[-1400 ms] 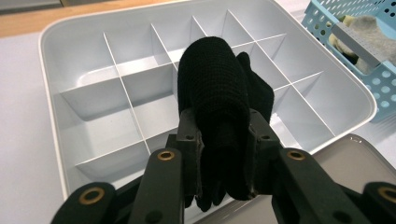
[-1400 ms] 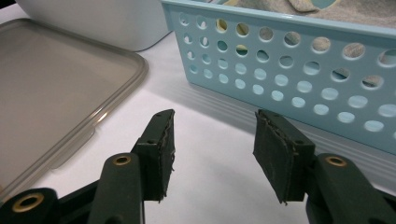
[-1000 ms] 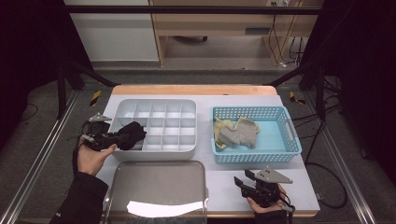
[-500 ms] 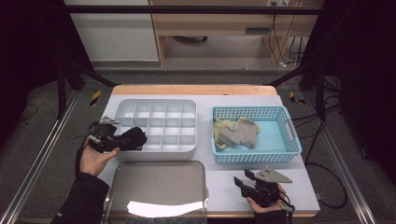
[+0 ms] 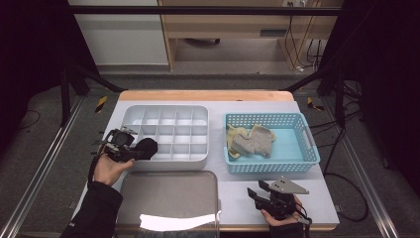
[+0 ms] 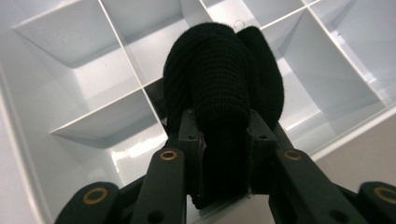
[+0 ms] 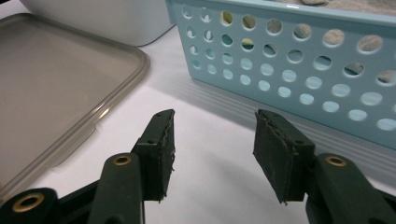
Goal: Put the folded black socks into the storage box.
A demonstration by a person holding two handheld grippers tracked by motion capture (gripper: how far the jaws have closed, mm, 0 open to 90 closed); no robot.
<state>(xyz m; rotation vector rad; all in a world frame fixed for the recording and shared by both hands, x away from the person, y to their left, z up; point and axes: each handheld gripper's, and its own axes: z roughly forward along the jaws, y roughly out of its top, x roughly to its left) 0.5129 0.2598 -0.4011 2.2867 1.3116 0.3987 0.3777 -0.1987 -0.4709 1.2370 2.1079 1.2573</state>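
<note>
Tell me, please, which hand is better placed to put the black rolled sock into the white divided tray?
The left. The left gripper already clamps the black sock and holds it over the compartments at the white tray's near left corner. The right gripper stands open on the table by the blue basket, holding nothing.

Left gripper (image 5: 130, 147): held in the left hand (image 5: 110, 168), pointing right, jaws clamped on a black roll between them, just closing further.
Right gripper (image 5: 265, 194): low in the right hand (image 5: 277, 217), jaws apart, nothing between.
</note>
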